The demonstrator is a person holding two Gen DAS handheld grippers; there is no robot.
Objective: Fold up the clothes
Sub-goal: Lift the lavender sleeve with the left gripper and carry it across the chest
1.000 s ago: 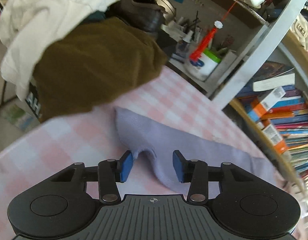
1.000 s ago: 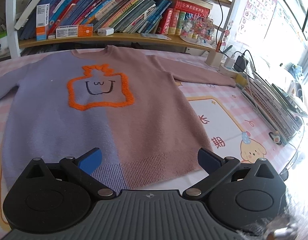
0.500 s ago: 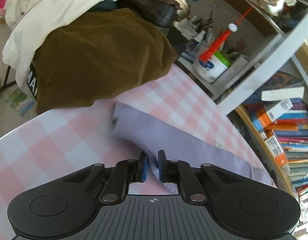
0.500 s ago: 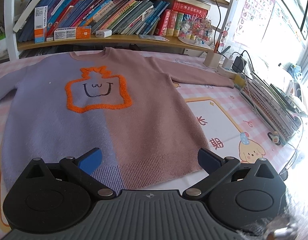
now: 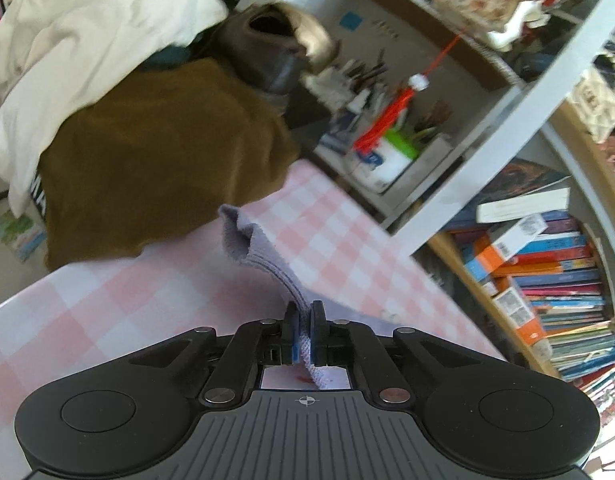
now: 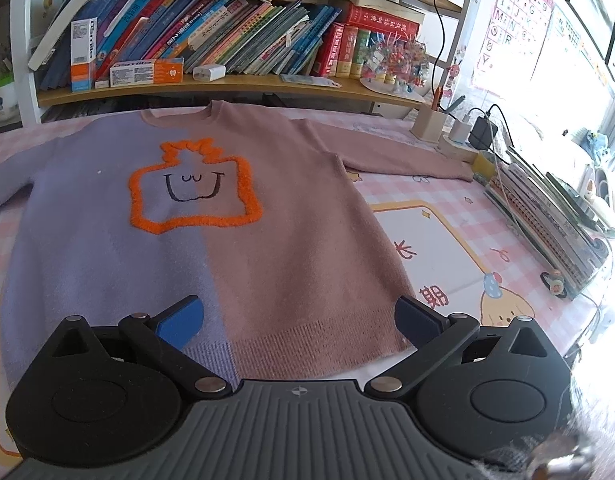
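the left gripper [image 5: 303, 326] is pinching the cuff end of the lilac sleeve [image 5: 263, 248] and holding it raised off the checked tablecloth [image 5: 107, 304], probably so the sleeve can be carried in over the body for a first fold. the right gripper [image 6: 299, 320] is hanging with its jaws spread wide over the hem, holding nothing, likely waiting to steady the cloth. the sweater [image 6: 235, 248] is lying flat and face up on the table, half lilac, half pink, its pink sleeve [image 6: 403, 156] stretching out towards a pen holder [image 6: 427, 126] with pens in it. a white tub [image 5: 383, 160] on the shelf is holding what look like pens.
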